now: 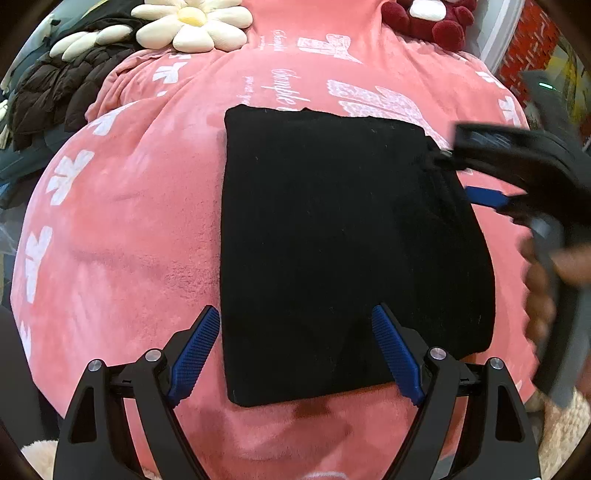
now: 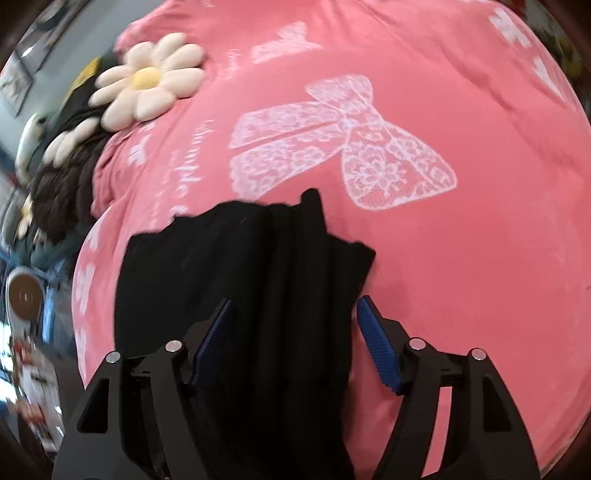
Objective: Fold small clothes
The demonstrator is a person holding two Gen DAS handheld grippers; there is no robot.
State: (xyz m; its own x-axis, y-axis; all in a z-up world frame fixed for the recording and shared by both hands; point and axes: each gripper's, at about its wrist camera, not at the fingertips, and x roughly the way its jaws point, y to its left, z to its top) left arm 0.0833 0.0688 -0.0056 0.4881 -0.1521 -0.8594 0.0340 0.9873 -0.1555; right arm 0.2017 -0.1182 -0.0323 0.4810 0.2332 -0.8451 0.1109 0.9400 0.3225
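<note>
A folded black fabric garment (image 1: 332,251) is lying flat as a rough rectangle on a plush pink blanket printed with white lace bows and script lettering (image 1: 129,221), which is covering the whole work surface. No box, basket or other container is showing in either view; the blanket alone is bearing the garment.

The left gripper (image 1: 295,354), black-framed with ribbed blue pads, is hovering over the near edge of the garment with its jaws standing wide apart. One pad is sitting over the bare blanket just beside the garment's left edge, the other over the black cloth, and neither is pinching anything.

The right gripper (image 2: 295,343) is coming in at the garment's right side. In the right wrist view its jaws are standing apart, with bunched folds of the black cloth (image 2: 258,277) lying between them, and the blue pads are not pressing on the cloth. From the left wrist view this gripper (image 1: 517,173) is showing blurred at the garment's far right corner, with a person's hand (image 1: 554,273) wrapped around its handle.

At the far left edge of the blanket, a cream daisy-shaped cushion with a yellow centre (image 1: 192,26) is resting partly on a dark brown quilted jacket (image 1: 51,96). A dark red pompom plush (image 1: 432,22) is sitting at the far end. All of these are lying well apart from the garment, and nothing is standing between the grippers and the cloth.
</note>
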